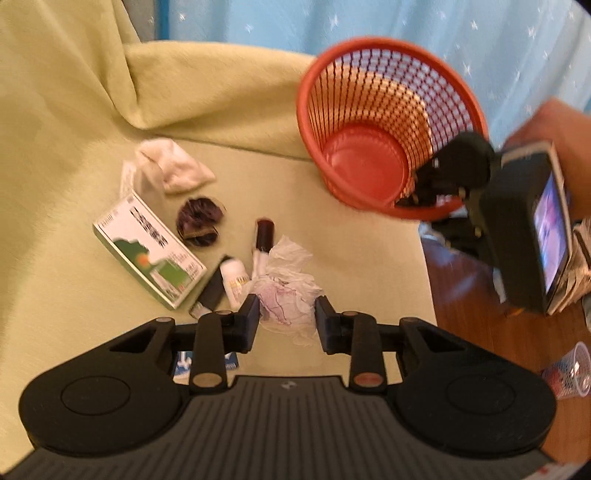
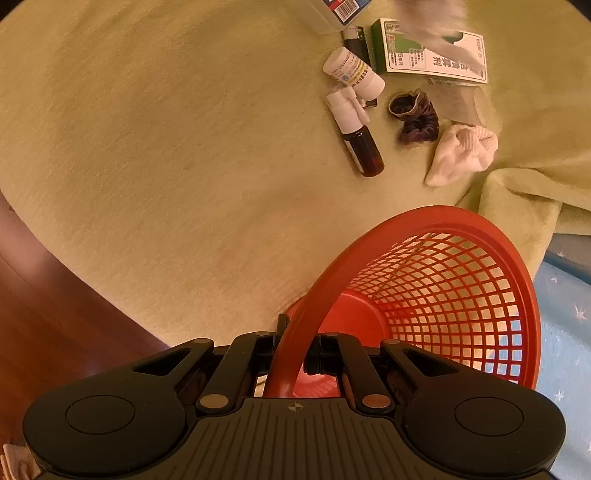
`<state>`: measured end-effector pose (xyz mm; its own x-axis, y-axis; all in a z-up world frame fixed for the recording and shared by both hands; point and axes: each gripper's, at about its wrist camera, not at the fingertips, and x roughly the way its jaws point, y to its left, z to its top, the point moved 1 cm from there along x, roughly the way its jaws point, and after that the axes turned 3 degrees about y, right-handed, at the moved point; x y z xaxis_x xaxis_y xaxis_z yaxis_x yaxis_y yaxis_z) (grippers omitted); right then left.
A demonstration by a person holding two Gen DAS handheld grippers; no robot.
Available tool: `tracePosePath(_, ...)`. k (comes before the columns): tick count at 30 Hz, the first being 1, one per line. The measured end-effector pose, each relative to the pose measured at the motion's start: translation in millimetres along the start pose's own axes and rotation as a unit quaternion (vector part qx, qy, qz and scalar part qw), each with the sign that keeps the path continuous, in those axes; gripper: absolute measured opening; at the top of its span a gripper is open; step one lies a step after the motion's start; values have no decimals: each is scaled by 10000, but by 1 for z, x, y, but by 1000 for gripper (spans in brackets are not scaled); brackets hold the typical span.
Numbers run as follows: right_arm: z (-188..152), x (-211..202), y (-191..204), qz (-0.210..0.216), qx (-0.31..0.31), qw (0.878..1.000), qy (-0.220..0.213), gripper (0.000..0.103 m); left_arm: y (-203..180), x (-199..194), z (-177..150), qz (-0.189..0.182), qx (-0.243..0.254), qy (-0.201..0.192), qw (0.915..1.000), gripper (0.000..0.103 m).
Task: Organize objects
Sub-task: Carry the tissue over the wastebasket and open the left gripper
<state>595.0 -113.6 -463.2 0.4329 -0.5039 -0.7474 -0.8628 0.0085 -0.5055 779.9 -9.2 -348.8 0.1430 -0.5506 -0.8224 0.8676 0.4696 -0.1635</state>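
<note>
Pale green fleecy cloth (image 2: 166, 166) covers the surface, bunched into a fold at the far side; dark wood floor (image 1: 476, 302) shows past its edge, light blue star-print fabric (image 1: 406, 26) behind. Red plastic mesh basket (image 1: 384, 122) sits tilted on the cloth, inside bare as far as visible. Right gripper (image 2: 295, 354) is clamped on the basket's rim (pads mostly hidden behind the rim band). Left gripper (image 1: 286, 317) is closed on a crumpled white tissue wad (image 1: 288, 291), blurred, purple marks unreadable. Loose pile on the cloth, well apart from the basket: green-and-white cardboard medicine box (image 2: 432, 51), partly masked by a blurred grey shape; white folded sock (image 2: 461, 153); dark purple fabric scrunchie (image 2: 415, 116); brown glass spray bottle with white cap (image 2: 356, 131); white plastic pill bottle (image 2: 352, 72). Barcoded item at the top is cut off.
</note>
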Motion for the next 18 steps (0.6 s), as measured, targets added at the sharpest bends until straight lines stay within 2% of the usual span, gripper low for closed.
tracePosePath(9,0,-1,-1,16,-87,10000,-1,2,6,-20,44,-259,-10,-313,9992,27)
tracePosePath(16,1,-1,-2,31,-36,10000,-40,2,-8,-25,95,-649,252,-606,9957,28)
tracePosePath(18,1,0,-1,23,-26,10000,-50,2,-12,-21,110,-787,233,-674,9943,32)
